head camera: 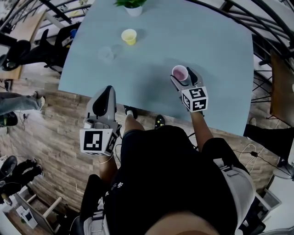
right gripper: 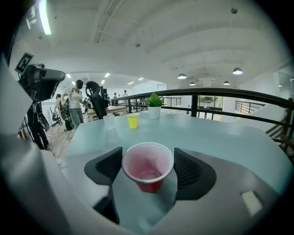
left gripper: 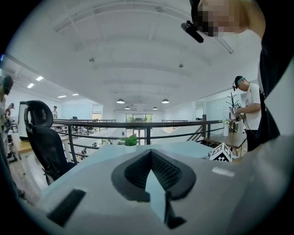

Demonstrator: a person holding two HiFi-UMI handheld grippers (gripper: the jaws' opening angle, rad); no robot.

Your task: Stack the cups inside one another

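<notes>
The red plastic cup (right gripper: 148,166), white-rimmed and pale pink inside, stands upright and empty on the pale blue table (head camera: 211,55). In the head view it is a little right of centre, not far from the table's lower edge. It sits squarely between the two jaws of the right gripper (head camera: 183,78). In the right gripper view the dark ribbed pads (right gripper: 188,170) flank it left and right, just beside its rim. The rim keeps its round shape, so the jaws stand wide apart around the cup without squeezing it.

Toward the upper left of the head view, well apart from the red plastic cup, stands a yellow plastic cup (head camera: 129,36). A clear plastic cup (head camera: 106,53) stands near it, down and to the left. Both are upright and separate. A green plant in a white pot (head camera: 132,7) sits at the top edge of the frame.

The left gripper (head camera: 108,90) is at the lower left of the head view. Its tips reach the table's lower edge and its body hangs over the wood-pattern floor (head camera: 50,124). Its jaws meet at the tips with nothing between them, and it is well apart from all three cups.
</notes>
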